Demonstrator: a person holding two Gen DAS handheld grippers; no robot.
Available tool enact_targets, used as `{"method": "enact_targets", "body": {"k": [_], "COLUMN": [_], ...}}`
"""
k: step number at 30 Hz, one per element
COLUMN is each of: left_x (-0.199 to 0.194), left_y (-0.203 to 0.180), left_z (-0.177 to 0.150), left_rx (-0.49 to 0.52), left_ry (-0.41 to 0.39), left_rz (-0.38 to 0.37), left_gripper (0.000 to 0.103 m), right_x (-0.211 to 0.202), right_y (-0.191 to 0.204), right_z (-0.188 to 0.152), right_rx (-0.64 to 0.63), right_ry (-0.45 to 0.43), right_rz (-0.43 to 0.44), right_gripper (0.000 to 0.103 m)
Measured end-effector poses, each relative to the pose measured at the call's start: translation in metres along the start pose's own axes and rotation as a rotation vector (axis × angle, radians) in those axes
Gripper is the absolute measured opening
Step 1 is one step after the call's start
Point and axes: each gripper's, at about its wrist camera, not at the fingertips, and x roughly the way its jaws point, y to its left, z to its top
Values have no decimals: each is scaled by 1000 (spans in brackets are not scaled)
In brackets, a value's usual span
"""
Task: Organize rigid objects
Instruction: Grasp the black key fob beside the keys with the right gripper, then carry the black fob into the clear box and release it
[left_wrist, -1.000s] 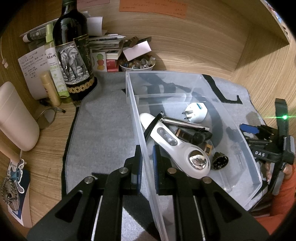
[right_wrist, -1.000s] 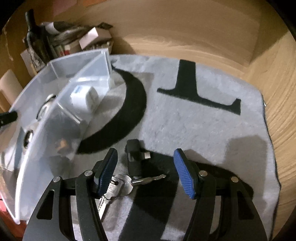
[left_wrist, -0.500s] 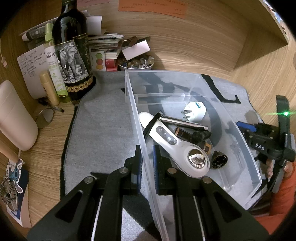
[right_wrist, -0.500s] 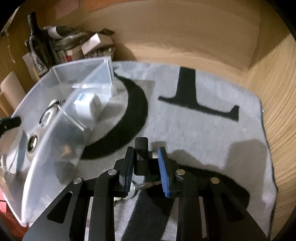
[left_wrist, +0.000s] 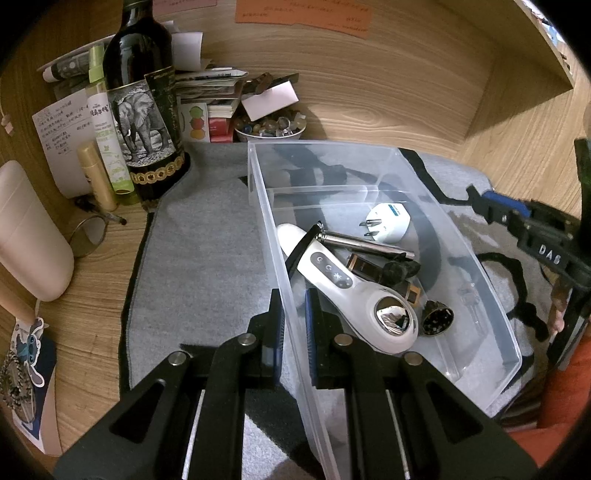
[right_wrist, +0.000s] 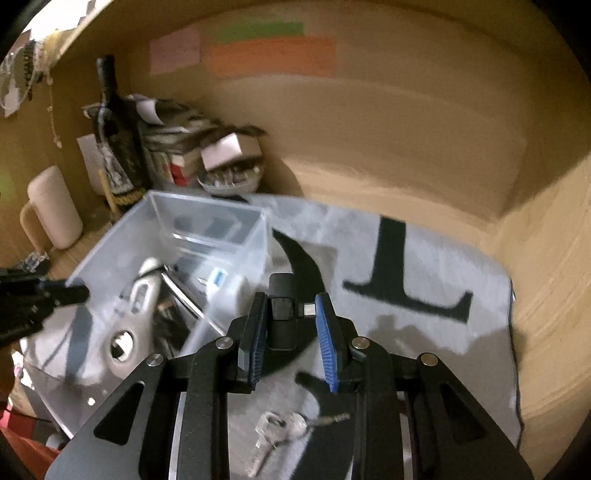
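The right hand-held gripper (right_wrist: 290, 314) has its blue pads closed on a small black device (right_wrist: 282, 314) with a short metal plug sticking out toward the right pad; the device stands upright between the fingers, its top poking out just beyond the fingertips, clear of the grey mat (right_wrist: 424, 266). Below and behind this gripper's fingers a bunch of keys (right_wrist: 280, 432) lies on the mat, apart from the pads. Ahead and to the left of it sits the clear plastic bin (right_wrist: 258, 236), its near corner just beside the left pad. The left hand-held gripper (left_wrist: 293, 328) is clamped on that bin's long side wall (left_wrist: 273, 236), one pad outside and one inside, jaws narrow. Inside the bin, just to the right of this gripper's inner finger, lies a white handheld device (left_wrist: 354, 291), touching a metal rod (left_wrist: 365, 245); further ahead is a white plug adapter (left_wrist: 388, 221), and to the right a small dark round piece (left_wrist: 437, 317). A dark bottle (left_wrist: 142, 107) stands on the bench well ahead and to the left.
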Motion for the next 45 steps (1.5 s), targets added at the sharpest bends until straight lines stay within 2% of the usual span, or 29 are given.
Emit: {"method": "enact_targets", "body": {"k": [12, 23, 29, 35, 45], "left_x": [0, 0, 0, 0, 0], "left_y": [1, 4, 5, 5, 5], "left_z": [0, -1, -1, -1, -1], "left_rx": [4, 1, 0, 1, 2], "left_ry": [-3, -6, -6, -6, -6], "left_rz": [-15, -30, -30, -30, -30], "left_gripper": [11, 11, 11, 11, 11], "right_x": [11, 44, 53, 46, 22], "right_y": [37, 65, 71, 68, 55], "right_z": [22, 17, 12, 14, 17], "right_rx": [-74, -153, -171, -155, -118], "right_ry": [-30, 71, 108, 87, 27], "right_rz": [70, 127, 131, 125, 101], "right_gripper": [24, 24, 24, 38, 51]}}
